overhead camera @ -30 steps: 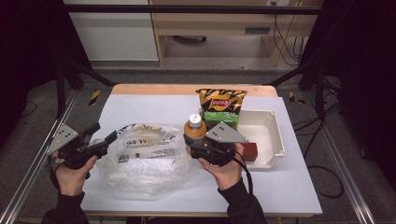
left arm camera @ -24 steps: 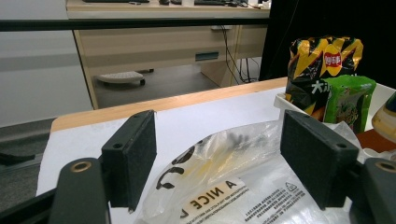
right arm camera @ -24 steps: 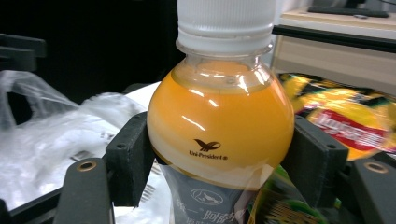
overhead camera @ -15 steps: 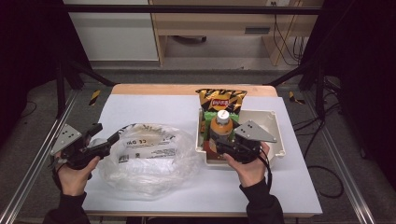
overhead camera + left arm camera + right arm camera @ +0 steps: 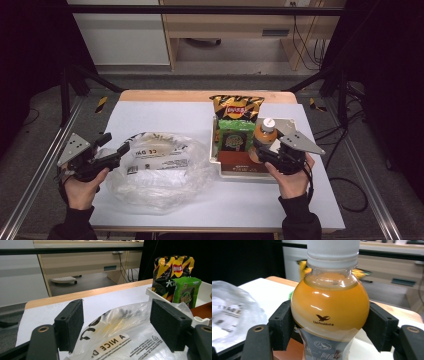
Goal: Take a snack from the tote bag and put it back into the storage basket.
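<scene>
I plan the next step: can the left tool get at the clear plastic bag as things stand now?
Probably yes. The left tool is open at the edge of the plastic bag, with nothing between them. The right tool is busy holding the orange bottle.

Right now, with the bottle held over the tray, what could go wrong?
1. The right gripper holds the juice bottle on its round, smooth shoulder, so it may slip when tilted or lowered.
2. The white tray already holds the chips bag, a green packet and a brown box; the bottle could knock them or land unstable.
3. The left gripper stands open at the plastic bag, which could shift if nudged.
</scene>
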